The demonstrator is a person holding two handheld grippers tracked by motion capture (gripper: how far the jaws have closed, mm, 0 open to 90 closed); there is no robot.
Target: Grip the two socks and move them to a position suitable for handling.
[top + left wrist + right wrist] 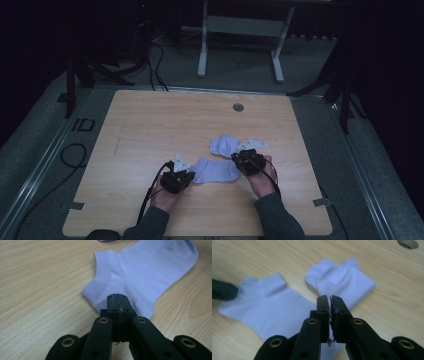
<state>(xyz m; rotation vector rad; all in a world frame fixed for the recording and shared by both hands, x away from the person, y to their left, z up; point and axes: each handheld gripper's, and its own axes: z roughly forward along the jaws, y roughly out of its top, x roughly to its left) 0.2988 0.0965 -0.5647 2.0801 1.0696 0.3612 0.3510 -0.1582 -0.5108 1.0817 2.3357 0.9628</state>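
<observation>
Lilac socks unpaired: near sock (216, 170) flat, far sock (223, 146) bunched at 1 o'clock. Your left gripper (187, 176) is clamped empty; right gripper (239, 156) barely cracked, holding nothing. Stacking remains.

Marking: the letters "ID" are read on the grey floor strip (82, 125) just left of the table's (150, 120) far left corner.
Other text: none can be read on the socks, the grippers or the tabletop.
</observation>
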